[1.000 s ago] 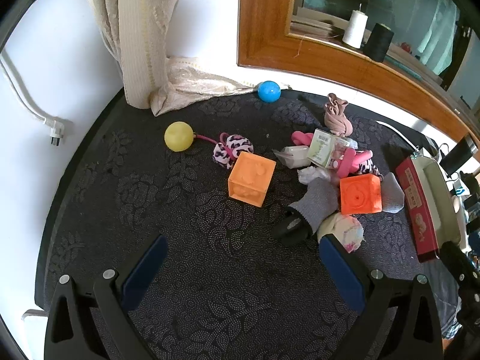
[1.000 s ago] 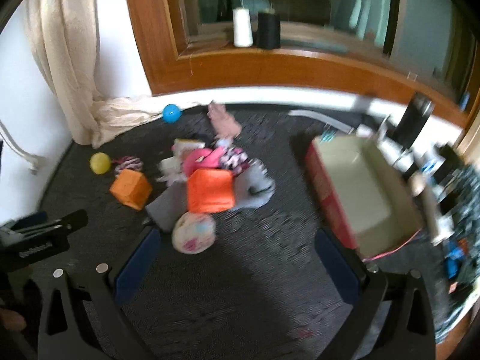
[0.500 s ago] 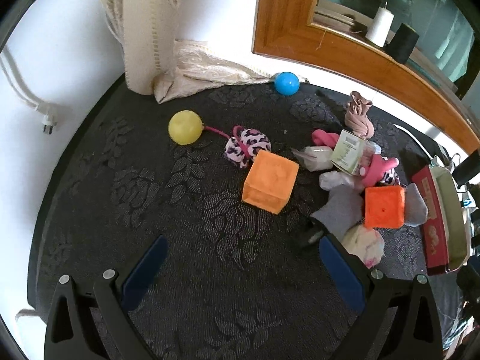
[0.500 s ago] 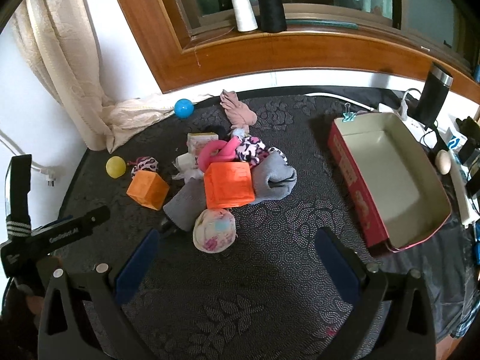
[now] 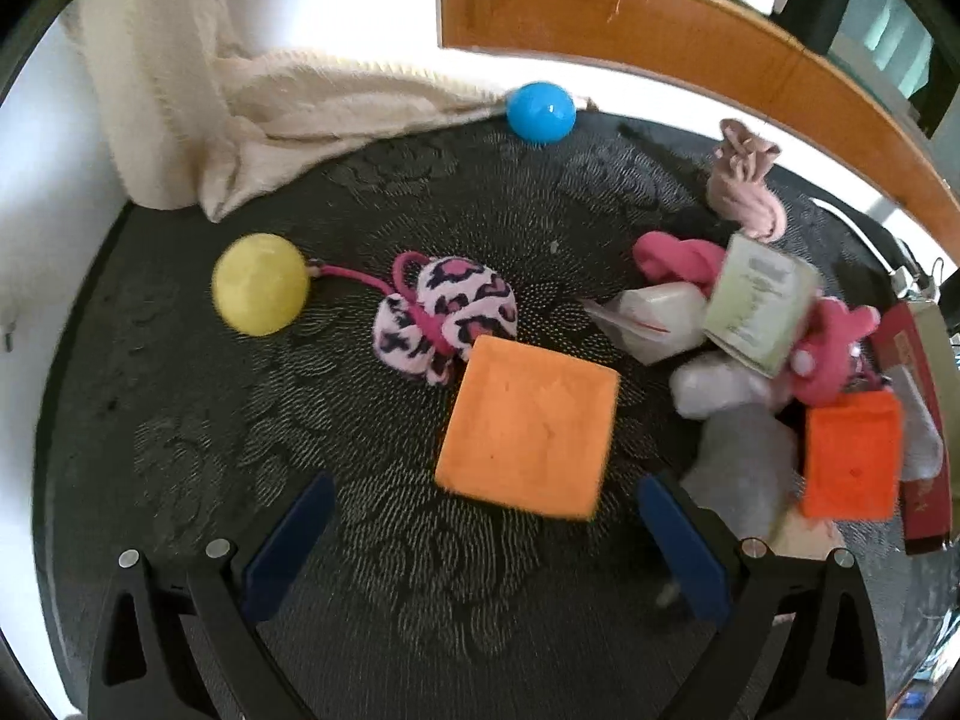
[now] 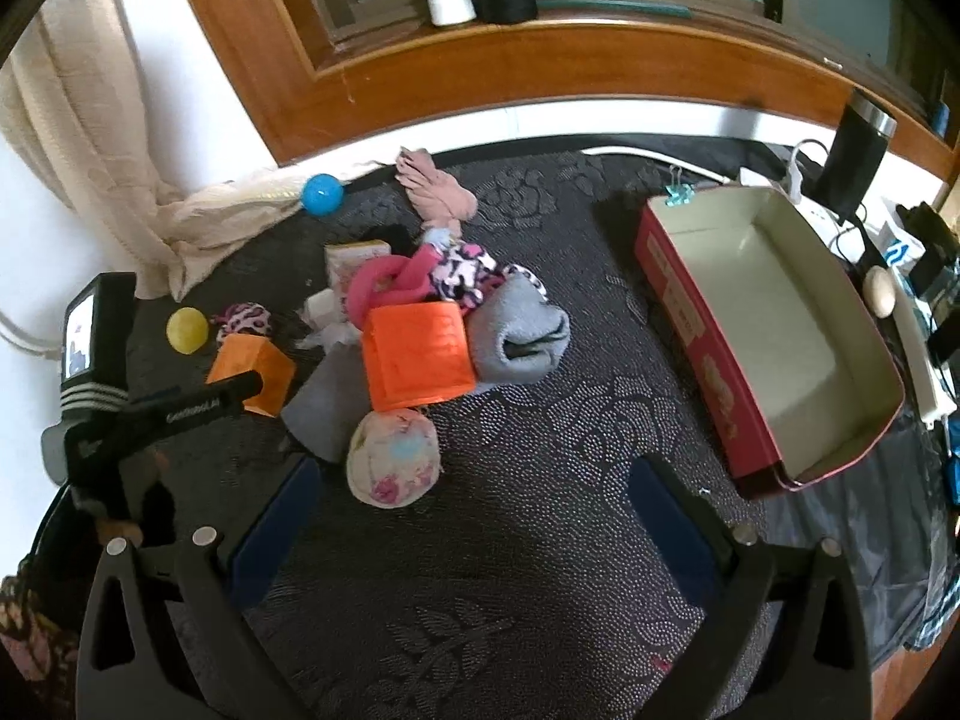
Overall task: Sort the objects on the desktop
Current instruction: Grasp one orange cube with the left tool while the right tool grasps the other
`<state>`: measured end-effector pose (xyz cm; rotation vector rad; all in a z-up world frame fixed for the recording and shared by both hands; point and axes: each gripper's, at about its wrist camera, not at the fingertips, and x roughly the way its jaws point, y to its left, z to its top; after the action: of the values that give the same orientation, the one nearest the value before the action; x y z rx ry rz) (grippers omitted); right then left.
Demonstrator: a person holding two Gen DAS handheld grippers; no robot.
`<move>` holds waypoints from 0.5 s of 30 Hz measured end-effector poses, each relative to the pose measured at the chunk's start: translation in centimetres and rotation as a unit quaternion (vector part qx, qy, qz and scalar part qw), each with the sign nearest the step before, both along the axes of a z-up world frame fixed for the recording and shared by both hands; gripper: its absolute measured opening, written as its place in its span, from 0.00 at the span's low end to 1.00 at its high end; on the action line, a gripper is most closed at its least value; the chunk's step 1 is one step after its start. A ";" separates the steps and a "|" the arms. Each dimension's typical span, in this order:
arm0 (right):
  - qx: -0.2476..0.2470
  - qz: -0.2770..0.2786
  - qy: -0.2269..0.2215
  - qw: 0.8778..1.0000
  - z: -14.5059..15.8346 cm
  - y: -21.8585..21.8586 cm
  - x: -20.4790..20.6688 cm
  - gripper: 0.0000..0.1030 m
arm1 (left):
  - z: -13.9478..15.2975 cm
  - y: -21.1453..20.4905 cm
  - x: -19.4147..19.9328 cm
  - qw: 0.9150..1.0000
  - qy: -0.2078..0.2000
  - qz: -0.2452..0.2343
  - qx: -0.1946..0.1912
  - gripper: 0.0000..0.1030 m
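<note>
My left gripper point(image 5: 486, 546) is open and empty, just short of a light orange cube point(image 5: 528, 432) on the dark patterned mat point(image 5: 180, 408). A leopard-print pouch point(image 5: 444, 312), a yellow ball point(image 5: 261, 283) and a blue ball point(image 5: 540, 112) lie beyond it. To the right is a pile: a darker orange cube point(image 5: 852, 456), grey socks point(image 5: 744, 468), a pink toy point(image 5: 834, 342), a small carton point(image 5: 759, 300). My right gripper point(image 6: 474, 516) is open and empty, in front of a floral ball point(image 6: 393, 457) and the darker orange cube point(image 6: 417, 354). The left gripper's body point(image 6: 156, 420) shows in the right wrist view.
An open red box point(image 6: 774, 324) with a pale inside stands at the right. A cream curtain point(image 5: 240, 90) drapes onto the mat at the back left. A wooden window frame point(image 6: 540, 72) with thread spools runs along the back. A black flask point(image 6: 855, 156) and cables crowd the far right.
My left gripper has moved forward and down toward the light orange cube, which now sits near its open fingers. My right gripper has moved a little closer to the pile.
</note>
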<state>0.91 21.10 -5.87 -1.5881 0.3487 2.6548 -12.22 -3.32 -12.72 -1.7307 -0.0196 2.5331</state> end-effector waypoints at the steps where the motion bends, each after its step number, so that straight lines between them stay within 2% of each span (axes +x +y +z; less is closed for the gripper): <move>1: 0.001 -0.002 -0.003 1.000 -0.2 0.0 -0.1 1.00 | -0.5 -0.1 -0.4 1.000 -0.005 -0.002 0.005 1.00; 6: -0.001 -0.005 -0.011 1.000 -0.9 -0.2 -0.8 0.99 | -2.3 0.0 -1.5 0.999 -0.019 -0.017 0.020 0.98; 7: -0.003 -0.002 -0.011 1.000 -1.0 -0.4 -0.9 0.98 | -2.6 0.0 -1.6 0.999 -0.022 -0.022 0.023 0.95; 9: -0.010 0.007 -0.013 1.000 -1.3 -0.7 -1.4 0.88 | -3.1 0.1 -1.5 0.998 -0.030 -0.036 0.039 0.73; 10: -0.017 0.012 -0.014 1.000 -1.4 -0.8 -1.7 0.84 | -3.2 0.0 -1.4 0.998 -0.031 -0.037 0.048 0.68; 12: -0.030 0.015 -0.020 0.999 -1.9 -0.9 -2.4 0.67 | -3.2 -0.3 -1.1 0.997 -0.027 -0.040 0.063 0.59; 15: -0.045 0.011 -0.030 0.998 -2.7 -0.6 -3.6 0.66 | -3.0 -0.7 -0.8 0.995 -0.028 -0.044 0.080 0.58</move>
<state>-2.64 20.51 -8.60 -1.7029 0.4589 2.6351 -13.03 -4.01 -15.77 -1.7017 -0.1434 2.3503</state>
